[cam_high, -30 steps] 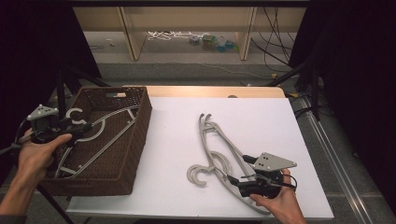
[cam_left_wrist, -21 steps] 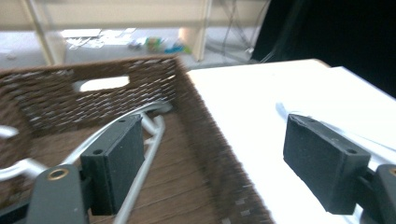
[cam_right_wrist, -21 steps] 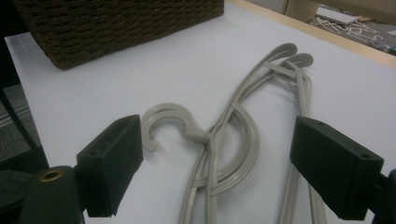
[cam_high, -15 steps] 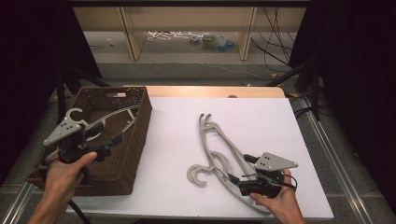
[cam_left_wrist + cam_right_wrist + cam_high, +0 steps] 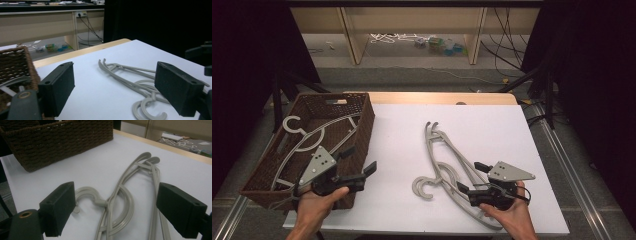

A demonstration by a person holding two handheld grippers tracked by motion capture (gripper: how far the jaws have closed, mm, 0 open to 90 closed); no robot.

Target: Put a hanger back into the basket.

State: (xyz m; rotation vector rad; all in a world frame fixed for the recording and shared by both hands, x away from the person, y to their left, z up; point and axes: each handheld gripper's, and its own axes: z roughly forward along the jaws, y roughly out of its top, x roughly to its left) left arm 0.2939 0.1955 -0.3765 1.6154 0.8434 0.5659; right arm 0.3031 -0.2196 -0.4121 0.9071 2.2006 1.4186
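Two grey hangers [image 5: 447, 165] are laid on the white surface [image 5: 402, 145] beside a wicker basket [image 5: 362, 125], both grippers' fingers spread, nothing held.

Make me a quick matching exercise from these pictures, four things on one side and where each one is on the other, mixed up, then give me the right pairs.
Things:
1. basket
2. hanger in the basket
3. hangers on the white sheet
4. right gripper

Places:
A. lying stacked in the middle of the table
B. open, at the near ends of the stacked hangers
C. at the left edge of the table
D. lying inside the brown wicker walls

Pairs: 1-C, 2-D, 3-A, 4-B
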